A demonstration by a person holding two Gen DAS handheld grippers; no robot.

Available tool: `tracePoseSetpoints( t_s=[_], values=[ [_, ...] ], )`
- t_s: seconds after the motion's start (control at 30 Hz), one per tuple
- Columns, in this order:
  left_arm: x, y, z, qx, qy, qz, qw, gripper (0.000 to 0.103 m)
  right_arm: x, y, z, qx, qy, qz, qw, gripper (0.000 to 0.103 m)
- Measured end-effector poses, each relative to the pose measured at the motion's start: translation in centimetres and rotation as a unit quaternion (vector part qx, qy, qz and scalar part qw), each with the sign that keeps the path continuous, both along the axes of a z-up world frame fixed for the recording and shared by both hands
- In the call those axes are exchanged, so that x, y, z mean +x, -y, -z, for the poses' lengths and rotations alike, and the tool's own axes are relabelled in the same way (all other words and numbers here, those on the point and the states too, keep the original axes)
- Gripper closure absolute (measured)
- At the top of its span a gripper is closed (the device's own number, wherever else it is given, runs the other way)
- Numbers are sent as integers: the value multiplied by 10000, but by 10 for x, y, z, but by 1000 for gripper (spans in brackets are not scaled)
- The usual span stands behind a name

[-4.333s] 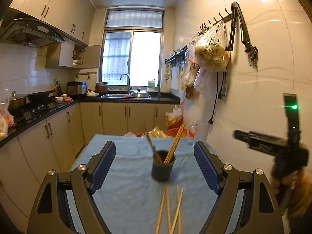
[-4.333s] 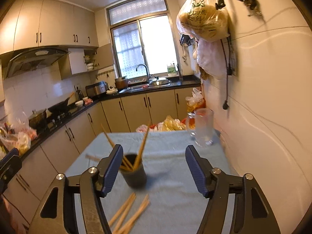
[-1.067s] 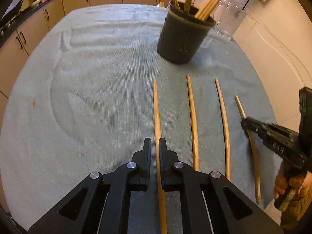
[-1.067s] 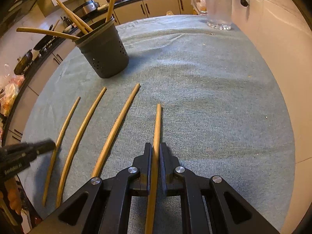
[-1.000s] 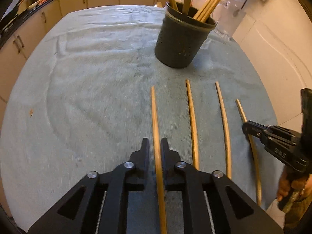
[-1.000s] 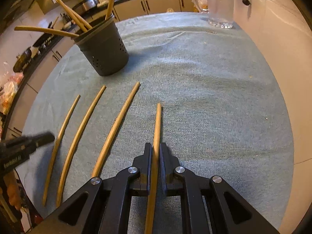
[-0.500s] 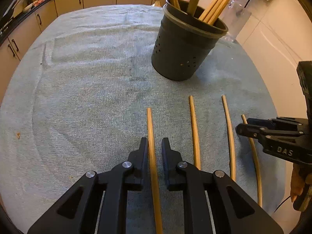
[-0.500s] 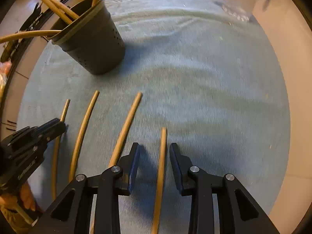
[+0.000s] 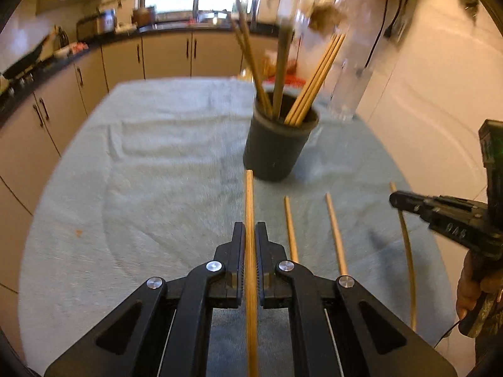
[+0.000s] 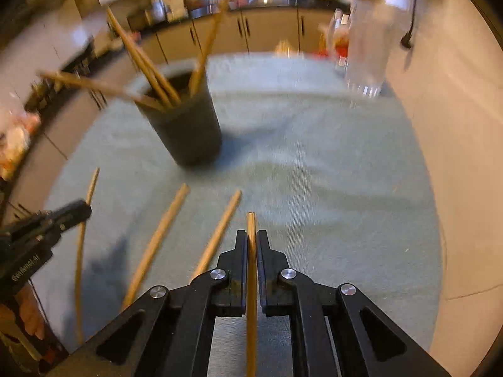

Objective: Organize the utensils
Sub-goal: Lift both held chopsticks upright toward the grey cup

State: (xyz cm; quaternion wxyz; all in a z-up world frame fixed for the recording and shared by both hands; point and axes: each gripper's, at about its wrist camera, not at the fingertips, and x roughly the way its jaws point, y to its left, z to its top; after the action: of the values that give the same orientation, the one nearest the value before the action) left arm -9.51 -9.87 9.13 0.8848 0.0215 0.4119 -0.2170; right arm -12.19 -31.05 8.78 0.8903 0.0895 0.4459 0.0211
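My left gripper (image 9: 250,229) is shut on a wooden chopstick (image 9: 249,194), its jaws closing tight, pads pressing both sides. The stick's tip points at the dark holder (image 9: 276,150), which has several chopsticks standing in it. Two loose chopsticks (image 9: 290,229) (image 9: 335,232) lie on the cloth to the right. My right gripper (image 10: 251,235) is likewise closing tight on another chopstick (image 10: 251,223), right of the holder (image 10: 188,132). Each gripper shows at the edge of the other's view: the right gripper (image 9: 396,199) and the left gripper (image 10: 85,207).
A light blue cloth (image 9: 141,188) covers the table. A clear glass pitcher (image 9: 349,94) stands behind the holder near the tiled wall on the right. Kitchen cabinets and a counter run behind and to the left. A hand (image 9: 471,286) holds the right gripper's handle.
Both grippers have risen and tipped up, lifting their chopsticks off the cloth. The right gripper opened for a moment, then shut again nearer the stick's tip.
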Motion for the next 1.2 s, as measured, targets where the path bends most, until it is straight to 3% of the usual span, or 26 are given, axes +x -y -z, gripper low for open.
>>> tracePoseSetpoints(
  t_s=[0.2, 0.37, 0.83, 1.2],
  values=[
    [-26, -6, -28, -131, 510, -75, 9986, 97, -34, 2, -53, 129, 1048, 179, 9943, 97],
    [-51, -16, -46, -262, 881, -126, 9957, 97, -63, -13, -76, 2, 1510, 182, 9884, 97],
    [-111, -27, -84, -363, 1690, -108, 9849, 97, -111, -18, -98, -177, 1911, 0, 9814, 97],
    [-93, -11, -124, -694, 1900, 151, 9792, 97, -98, -7, -115, -4, 2159, 80, 9764, 97]
  ],
)
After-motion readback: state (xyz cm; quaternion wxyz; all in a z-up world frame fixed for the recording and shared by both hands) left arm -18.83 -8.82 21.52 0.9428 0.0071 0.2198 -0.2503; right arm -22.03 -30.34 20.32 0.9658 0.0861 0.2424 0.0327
